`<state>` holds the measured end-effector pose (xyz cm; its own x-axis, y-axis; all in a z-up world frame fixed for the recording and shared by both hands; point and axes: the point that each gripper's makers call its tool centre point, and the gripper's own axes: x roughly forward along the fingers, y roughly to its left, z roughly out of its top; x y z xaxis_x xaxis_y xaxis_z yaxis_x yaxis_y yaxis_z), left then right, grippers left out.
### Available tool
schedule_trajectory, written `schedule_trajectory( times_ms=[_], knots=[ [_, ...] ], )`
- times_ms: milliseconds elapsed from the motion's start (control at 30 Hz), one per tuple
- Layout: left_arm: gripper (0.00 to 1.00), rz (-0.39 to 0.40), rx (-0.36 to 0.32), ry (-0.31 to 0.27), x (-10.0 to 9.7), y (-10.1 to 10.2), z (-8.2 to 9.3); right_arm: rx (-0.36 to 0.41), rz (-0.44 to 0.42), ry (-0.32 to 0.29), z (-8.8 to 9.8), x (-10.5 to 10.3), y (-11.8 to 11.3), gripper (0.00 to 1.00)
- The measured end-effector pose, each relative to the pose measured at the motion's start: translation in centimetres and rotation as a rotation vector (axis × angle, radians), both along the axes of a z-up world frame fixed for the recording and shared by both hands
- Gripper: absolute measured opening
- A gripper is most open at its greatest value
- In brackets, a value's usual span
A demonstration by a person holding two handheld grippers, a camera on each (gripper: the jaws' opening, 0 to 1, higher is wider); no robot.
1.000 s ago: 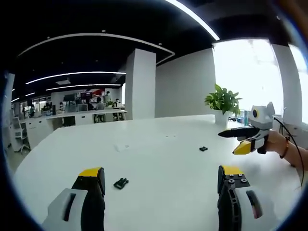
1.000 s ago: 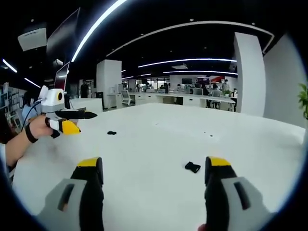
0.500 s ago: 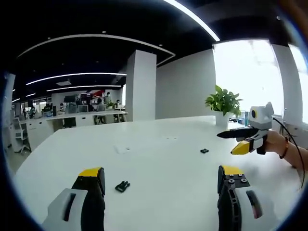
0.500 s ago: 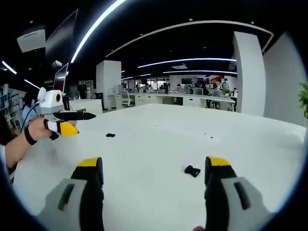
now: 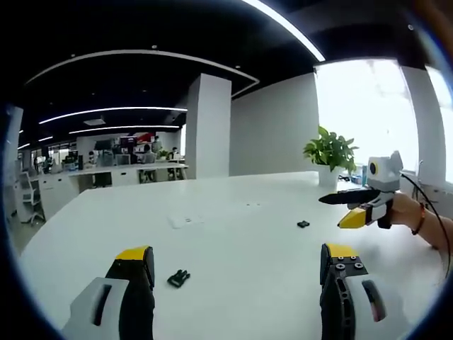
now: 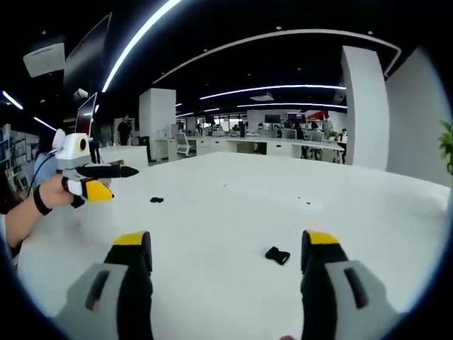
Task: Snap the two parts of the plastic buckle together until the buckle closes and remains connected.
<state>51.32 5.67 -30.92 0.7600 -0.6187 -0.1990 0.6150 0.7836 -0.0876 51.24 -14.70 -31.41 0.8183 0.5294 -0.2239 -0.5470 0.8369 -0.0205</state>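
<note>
Table [image 5: 233,212], white and broad, carries both black buckle halves, well apart and unjoined. Approach is judged the step in hand: nothing is held. The left gripper [image 5: 237,273] and right gripper [image 6: 225,258] are spread wide. One half [image 5: 178,278] lies near the left jaw; the other [image 5: 303,224] lies farther off. Each must next be gripped, then aligned.
</note>
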Motion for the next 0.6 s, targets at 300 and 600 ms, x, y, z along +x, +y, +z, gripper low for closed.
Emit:
schedule_trajectory(
  times_ms=[300,600],
  knots=[
    [0.99,0.003,-0.014,0.017,1.2,0.2,-0.4,-0.010,-0.001,0.019,-0.7,0.9,0.5,0.87],
    [0.99,0.002,-0.008,0.011,1.7,0.1,-0.3,-0.005,-0.002,0.010,-0.4,1.7,0.8,0.87]
  ],
)
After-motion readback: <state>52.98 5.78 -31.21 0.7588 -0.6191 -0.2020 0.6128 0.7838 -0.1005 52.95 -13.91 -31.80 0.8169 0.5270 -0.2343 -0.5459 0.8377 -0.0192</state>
